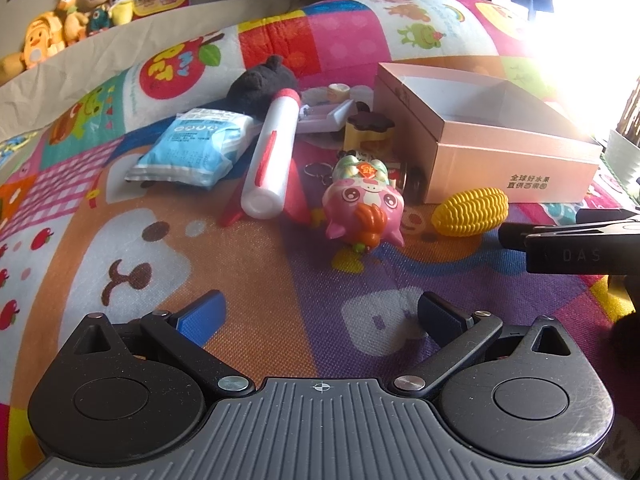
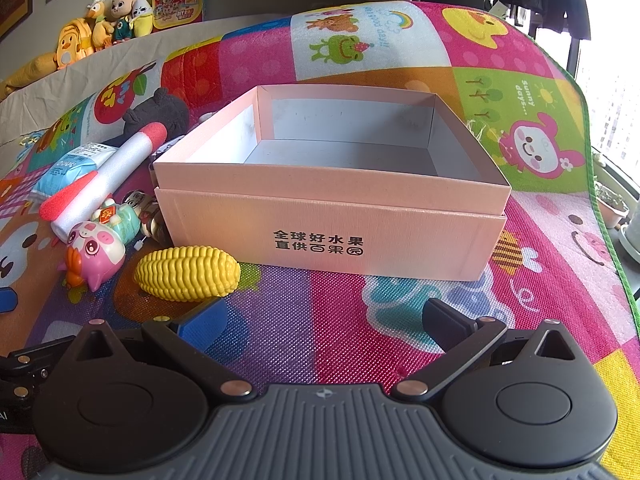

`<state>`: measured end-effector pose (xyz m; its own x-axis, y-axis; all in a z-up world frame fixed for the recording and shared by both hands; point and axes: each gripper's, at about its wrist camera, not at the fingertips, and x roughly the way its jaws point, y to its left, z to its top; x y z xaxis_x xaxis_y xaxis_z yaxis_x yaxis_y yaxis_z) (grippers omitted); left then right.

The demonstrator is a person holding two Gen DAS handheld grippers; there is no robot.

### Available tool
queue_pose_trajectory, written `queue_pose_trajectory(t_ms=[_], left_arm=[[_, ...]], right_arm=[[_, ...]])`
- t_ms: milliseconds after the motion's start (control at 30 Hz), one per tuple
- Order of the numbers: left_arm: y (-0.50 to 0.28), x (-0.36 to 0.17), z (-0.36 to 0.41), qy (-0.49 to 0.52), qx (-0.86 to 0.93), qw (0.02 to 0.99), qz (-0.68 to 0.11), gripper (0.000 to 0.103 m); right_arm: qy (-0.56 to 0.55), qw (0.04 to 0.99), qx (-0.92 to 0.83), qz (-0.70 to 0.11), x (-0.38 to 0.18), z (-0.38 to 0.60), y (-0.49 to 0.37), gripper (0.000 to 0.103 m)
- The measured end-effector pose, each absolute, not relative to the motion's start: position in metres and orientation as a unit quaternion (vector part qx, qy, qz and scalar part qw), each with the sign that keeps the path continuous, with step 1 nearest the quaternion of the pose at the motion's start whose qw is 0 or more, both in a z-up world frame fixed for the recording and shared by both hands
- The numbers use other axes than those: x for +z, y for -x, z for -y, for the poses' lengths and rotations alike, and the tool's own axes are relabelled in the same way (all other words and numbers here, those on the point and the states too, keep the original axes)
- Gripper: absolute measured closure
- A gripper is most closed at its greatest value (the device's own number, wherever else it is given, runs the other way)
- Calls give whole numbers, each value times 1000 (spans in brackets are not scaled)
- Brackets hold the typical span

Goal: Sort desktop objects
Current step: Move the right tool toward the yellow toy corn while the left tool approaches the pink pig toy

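Observation:
An open pink cardboard box (image 2: 332, 216) stands on the colourful play mat, nothing showing inside it; it also shows in the left wrist view (image 1: 508, 160). A yellow toy corn (image 2: 187, 273) lies at its front left corner, also in the left wrist view (image 1: 470, 211). Left of it lie a pink toy pig (image 1: 362, 210), a white foam rocket with red tip (image 1: 272, 160), a blue-white packet (image 1: 192, 148) and a black plush (image 1: 260, 82). My left gripper (image 1: 320, 316) is open and empty, short of the pig. My right gripper (image 2: 320, 316) is open and empty before the box.
A brown-topped yellow toy (image 1: 366, 132), a keyring (image 1: 318, 170) and a flat white tray (image 1: 324, 114) crowd behind the pig. Plush toys (image 1: 72, 20) line the grey sofa back. The mat's right edge (image 2: 600, 200) drops off near a window with plant pots.

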<state>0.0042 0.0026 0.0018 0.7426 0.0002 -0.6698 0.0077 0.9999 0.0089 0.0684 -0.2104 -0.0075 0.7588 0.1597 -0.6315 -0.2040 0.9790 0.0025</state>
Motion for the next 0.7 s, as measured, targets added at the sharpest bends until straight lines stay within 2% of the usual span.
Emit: queue_pose_trajectory(t_ms=[167,367,700], left_arm=[[3,6,-10,9,-20,937,-349,0],[8,20,-16,0,-17,956,-293,0],[3,31,-39,51,-5,956,-288,0]], right_arm=[[41,929,101,-355,-3,212,-57,0],[42,924,109,-365,-2,219,-36,0],[44,919,110,-377,2,215,-40,0]])
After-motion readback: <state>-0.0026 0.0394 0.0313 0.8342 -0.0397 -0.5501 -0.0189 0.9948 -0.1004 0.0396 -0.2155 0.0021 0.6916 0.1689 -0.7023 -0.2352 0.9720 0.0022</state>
